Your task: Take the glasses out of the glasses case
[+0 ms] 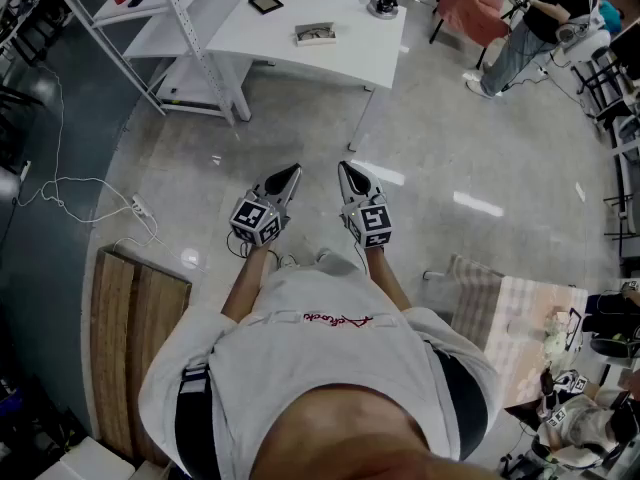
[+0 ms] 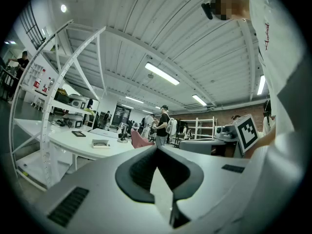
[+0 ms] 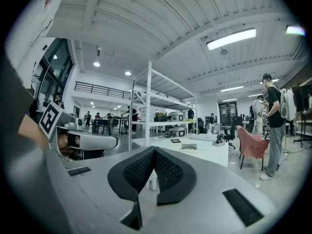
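both tools clenched and empty, case away on the far desk

the person stands on the pale floor (image 1: 440, 138) with both tools held level in front of the body, side by side and just apart. the left tool (image 1: 291, 175) has its jaws pressed together with nothing between them; in the left gripper view its dark pads (image 2: 141, 169) meet at the tip. the right tool (image 1: 347, 173) is clenched the same way and carries nothing, its pads (image 3: 168, 172) closed tip to tip.

the white desk (image 1: 350, 53) lies at 12 o'clock from the tools and well apart from both. toward its near edge sits a small flat box that looks like the glasses case (image 1: 315, 34). it is too small to tell whether glasses lie in it. at 11 o'clock from it lies a dark flat square (image 1: 265, 3), and at 1 o'clock stands a clear glass object (image 1: 383, 3).

a white rack (image 1: 190, 28) stands at 10 o'clock from the tools, and a pink chair (image 1: 470, 8) at 1 o'clock. a power strip (image 1: 140, 206) lies on the floor at 9 o'clock of the left tool. a wooden bench (image 1: 130, 338) stands at 7 o'clock.
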Demonstrator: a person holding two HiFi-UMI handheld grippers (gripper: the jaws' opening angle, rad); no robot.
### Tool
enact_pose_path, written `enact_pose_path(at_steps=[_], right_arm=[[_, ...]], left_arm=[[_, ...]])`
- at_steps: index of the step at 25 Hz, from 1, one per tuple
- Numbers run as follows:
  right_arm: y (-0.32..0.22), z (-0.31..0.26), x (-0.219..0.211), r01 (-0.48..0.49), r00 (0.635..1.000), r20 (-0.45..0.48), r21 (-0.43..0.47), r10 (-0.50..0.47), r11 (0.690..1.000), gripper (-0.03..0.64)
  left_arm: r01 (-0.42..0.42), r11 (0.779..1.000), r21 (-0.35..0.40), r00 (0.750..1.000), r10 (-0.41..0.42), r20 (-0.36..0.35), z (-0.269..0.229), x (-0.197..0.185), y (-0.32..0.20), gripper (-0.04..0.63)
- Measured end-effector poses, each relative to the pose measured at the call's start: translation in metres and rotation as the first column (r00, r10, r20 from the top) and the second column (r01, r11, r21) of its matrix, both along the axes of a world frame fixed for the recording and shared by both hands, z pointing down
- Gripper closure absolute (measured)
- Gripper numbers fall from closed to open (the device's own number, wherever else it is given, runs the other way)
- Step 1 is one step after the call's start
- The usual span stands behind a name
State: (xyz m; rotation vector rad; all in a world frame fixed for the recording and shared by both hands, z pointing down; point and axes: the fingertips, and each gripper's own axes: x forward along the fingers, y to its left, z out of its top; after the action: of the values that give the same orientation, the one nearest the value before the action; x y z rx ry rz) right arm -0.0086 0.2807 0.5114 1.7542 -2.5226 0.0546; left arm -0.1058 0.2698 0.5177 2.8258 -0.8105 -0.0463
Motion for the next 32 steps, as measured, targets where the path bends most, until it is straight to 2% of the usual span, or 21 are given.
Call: enact_pose_path(at_steps=[8, 24, 32], right_arm=[[-0.001, 0.000, 0.007, -0.007, 1.000, 0.026, 0.002, 0.007, 1.000, 0.623], [-0.015, -0.003, 0.052, -0.004, 0.999, 0.037, 0.036, 0.002, 0.999, 0.621], [-0.024, 0.004, 0.065, 0.006, 0.999, 0.035, 0.025, -0.007, 1.000, 0.621]], left_arm=[[0.019, 1.000, -0.016, 1.000, -0.019, -0.012, 0.004, 0.000, -0.003, 0.569], [0.040, 0.999, 0.006, 0.999, -0.040, 0.012, 0.000, 0.038, -0.015, 0.569], [0.037, 0.999, 0.005, 0.999, -0.038, 0.012, 0.005, 0.055, -0.021, 0.569]])
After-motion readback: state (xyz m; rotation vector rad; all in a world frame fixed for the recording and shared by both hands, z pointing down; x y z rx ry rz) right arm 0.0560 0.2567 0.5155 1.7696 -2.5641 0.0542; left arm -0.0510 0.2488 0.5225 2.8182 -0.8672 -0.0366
